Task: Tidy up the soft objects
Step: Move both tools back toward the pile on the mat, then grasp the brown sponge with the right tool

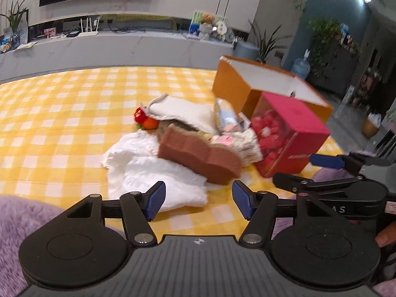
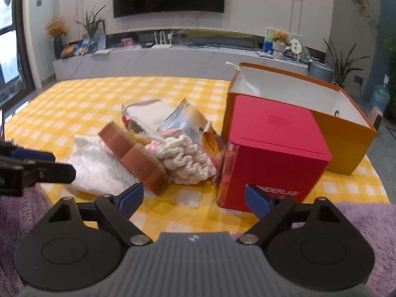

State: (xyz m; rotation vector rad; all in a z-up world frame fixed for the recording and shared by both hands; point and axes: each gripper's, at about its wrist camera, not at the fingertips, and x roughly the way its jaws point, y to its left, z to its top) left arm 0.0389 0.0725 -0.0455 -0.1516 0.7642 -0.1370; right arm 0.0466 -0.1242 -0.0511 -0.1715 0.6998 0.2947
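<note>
Soft cloth things lay heaped together on the yellow checked tablecloth (image 1: 61, 113): one white towel (image 1: 153, 173) at the bottom, one brown sponge (image 1: 198, 158) leaning on it, one cream knitted piece (image 2: 183, 158) beside the sponge, one pale drawstring pouch (image 1: 183, 113) behind, and a small red and orange plush toy (image 1: 144, 120) at the pouch's edge. One crinkled foil packet (image 2: 183, 121) stuck up among them. Just right of the heap stood one red box (image 2: 274, 148) with a clear side, its front reading "WONDERLAB", only partly visible; one open orange box (image 2: 346, 143) stood behind it. The left gripper (image 1: 199, 201) hung with its jaws apart and nothing between them, the towel's near corner just ahead. The right gripper (image 2: 195, 200) was likewise spread wide and empty, the sponge and red box just beyond its blue pads (image 2: 257, 201).
</note>
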